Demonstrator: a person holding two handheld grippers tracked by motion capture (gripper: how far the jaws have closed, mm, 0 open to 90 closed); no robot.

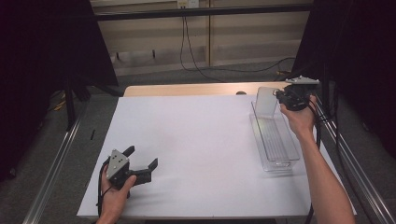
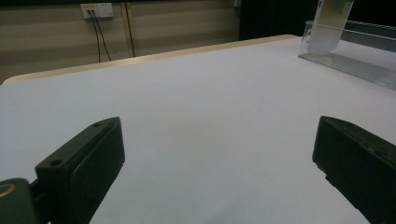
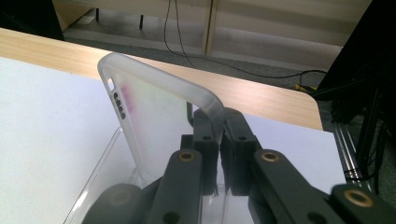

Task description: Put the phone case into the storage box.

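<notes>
A frosted clear phone case [image 1: 265, 100] [image 3: 154, 93] stands upright at the far end of a long clear plastic tray [image 1: 293, 150] [image 3: 100, 172] on the right side of the table. My right gripper [image 1: 282, 96] [image 3: 219, 125] is shut on the case's right edge, which its two black jaws pinch near the top corner. At the front left, my left gripper [image 1: 141, 157] [image 2: 217, 135] rests low over the white table sheet [image 1: 196, 135], open, with nothing between its jaws. In the left gripper view the tray [image 2: 355, 65] and the case [image 2: 329, 18] lie far off at the upper right.
The white sheet covers a wooden tabletop [image 1: 187, 88] whose bare strip shows along the far edge. Black curtains [image 1: 46, 42] flank both sides. Cables [image 1: 196, 65] run over the floor behind the table, and metal rails [image 1: 355, 158] run beside it.
</notes>
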